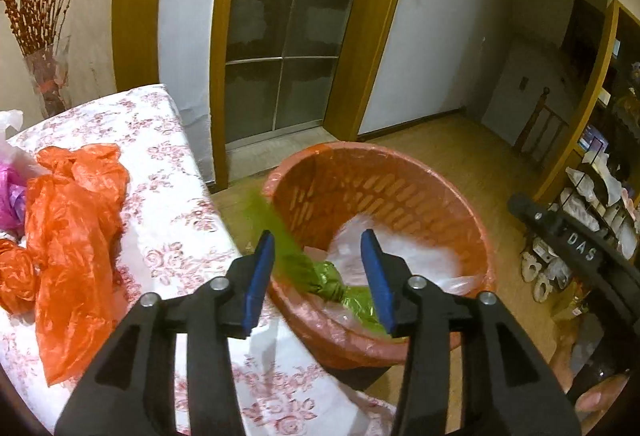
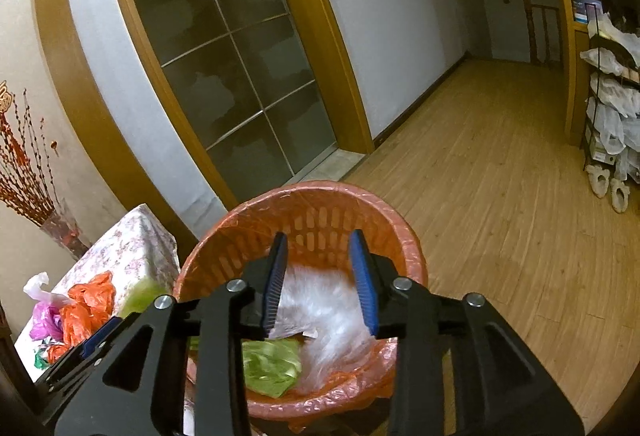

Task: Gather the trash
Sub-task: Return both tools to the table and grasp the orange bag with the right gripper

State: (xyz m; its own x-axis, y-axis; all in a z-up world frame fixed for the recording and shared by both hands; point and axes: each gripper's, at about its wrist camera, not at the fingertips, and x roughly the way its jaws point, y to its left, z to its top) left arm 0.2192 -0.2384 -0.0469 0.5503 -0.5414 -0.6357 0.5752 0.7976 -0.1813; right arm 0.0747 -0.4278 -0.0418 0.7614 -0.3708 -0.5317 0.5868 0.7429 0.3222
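Note:
An orange slotted trash basket (image 1: 400,191) with an orange liner stands on the floor beside the table; it also shows in the right wrist view (image 2: 320,207). A green plastic bag (image 1: 324,276) drapes over its near rim and into it, blurred; in the right wrist view the green bag (image 2: 272,364) lies inside beside a white plastic bag (image 2: 320,308). My left gripper (image 1: 320,276) is open above the rim, jaws either side of the green bag, not closed on it. My right gripper (image 2: 320,280) is open and empty above the basket.
A table with a floral cloth (image 1: 168,195) holds an orange plastic bag (image 1: 72,220), a pink bag (image 1: 10,203) and a white bag. A vase of red branches (image 1: 44,35) stands behind. A sliding glass door (image 1: 288,27), wood floor (image 2: 500,195) and a rack of bags (image 2: 612,95) surround.

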